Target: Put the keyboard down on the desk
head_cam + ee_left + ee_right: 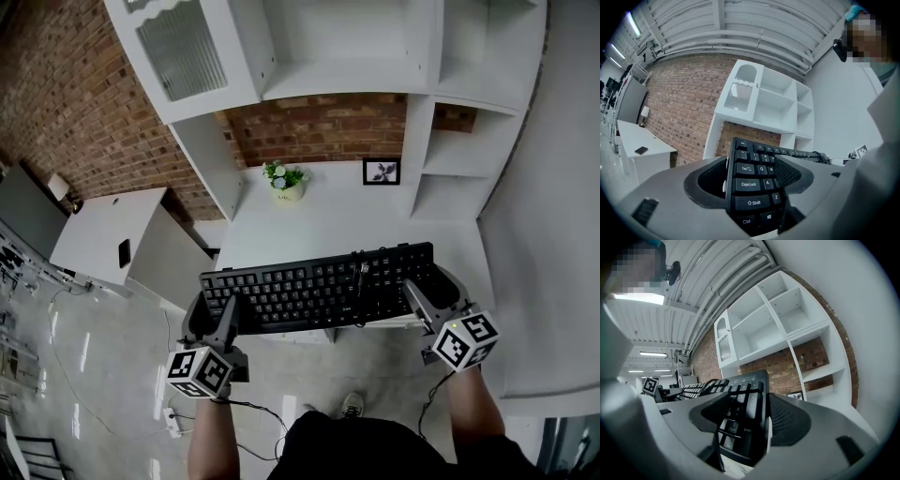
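Jaws clamped, my left gripper (229,317) and right gripper (418,296) each pinch one end of the flat black plastic keyboard (319,286), level over the white desk (328,217) front edge, with lowering and release seemingly yet to come.

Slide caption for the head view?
Left tongs and right tongs hold a black keyboard by its ends at the front of the white desk.

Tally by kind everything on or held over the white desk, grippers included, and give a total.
Keyboard: 1
Grippers: 2, the left gripper and the right gripper, each shut on one end of the keyboard
Potted plant: 1
Framed picture: 1
Total: 5
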